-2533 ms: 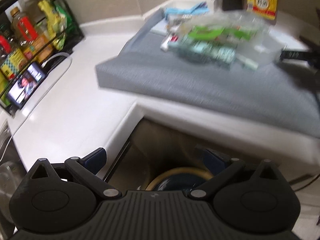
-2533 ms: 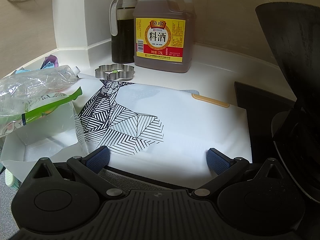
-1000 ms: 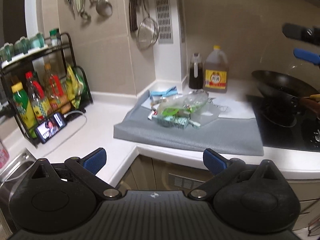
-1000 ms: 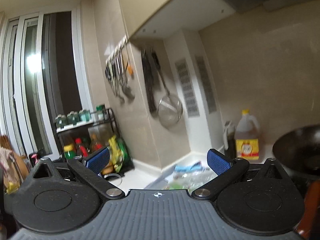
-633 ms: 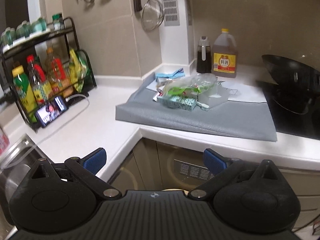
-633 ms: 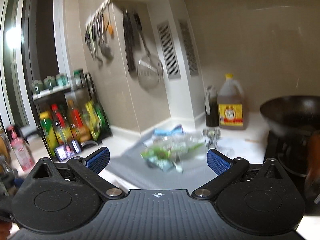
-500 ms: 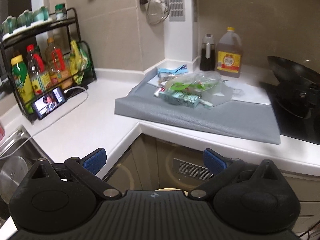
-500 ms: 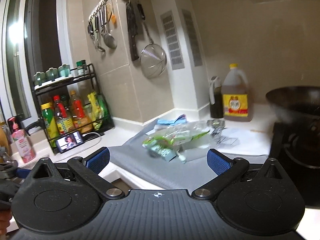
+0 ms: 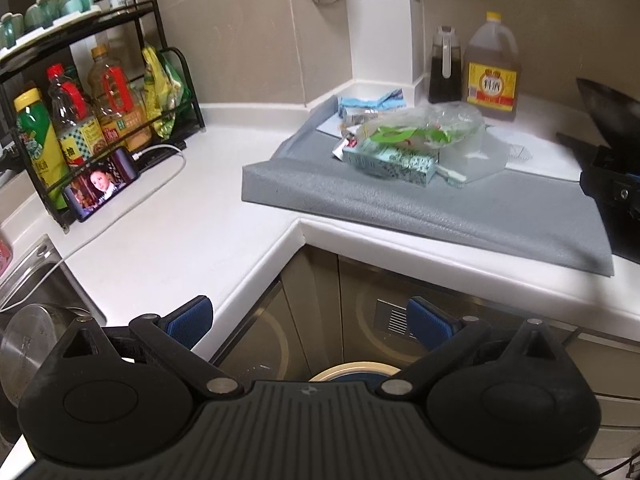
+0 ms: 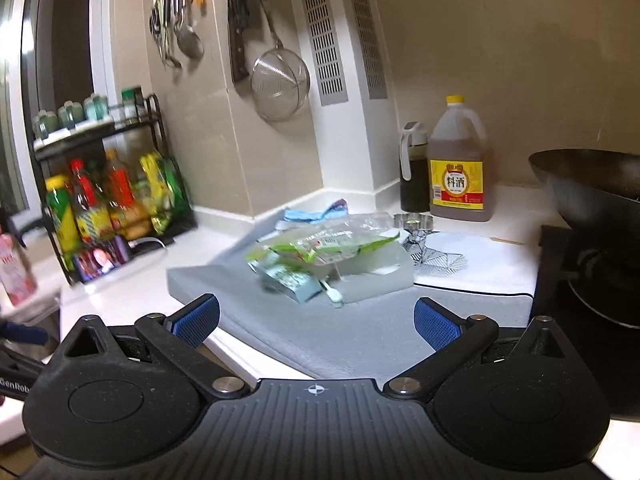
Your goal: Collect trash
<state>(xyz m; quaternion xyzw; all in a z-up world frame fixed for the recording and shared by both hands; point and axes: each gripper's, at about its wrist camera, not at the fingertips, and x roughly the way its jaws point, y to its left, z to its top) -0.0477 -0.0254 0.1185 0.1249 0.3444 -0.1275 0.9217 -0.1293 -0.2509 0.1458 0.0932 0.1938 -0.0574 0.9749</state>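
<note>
A heap of trash lies on the grey mat (image 9: 440, 208) (image 10: 360, 332): a clear bag with green print (image 9: 416, 130) (image 10: 324, 246), a pale green carton (image 9: 390, 162) (image 10: 290, 280), a clear plastic tray (image 10: 376, 276) and a blue wrapper (image 9: 372, 101) (image 10: 314, 212) behind. My left gripper (image 9: 310, 320) is open and empty, held off the counter's corner above a bin rim (image 9: 354, 370). My right gripper (image 10: 316, 322) is open and empty too, short of the mat's front edge. Part of the right gripper's body (image 9: 616, 192) shows at the left wrist view's right side.
A rack of bottles (image 9: 80, 112) (image 10: 108, 196) and a phone (image 9: 102, 188) with its cable stand on the left of the counter. A dark jug (image 10: 414, 168) and a cooking-wine bottle (image 9: 494, 68) (image 10: 460, 168) stand behind. A wok (image 10: 592, 188) is at right, a sink (image 9: 28, 280) at left.
Both grippers have drawn back from the mat and then eased closer to the counter again, jaws staying open. The right wrist view has tilted down from the wall towards the trash.
</note>
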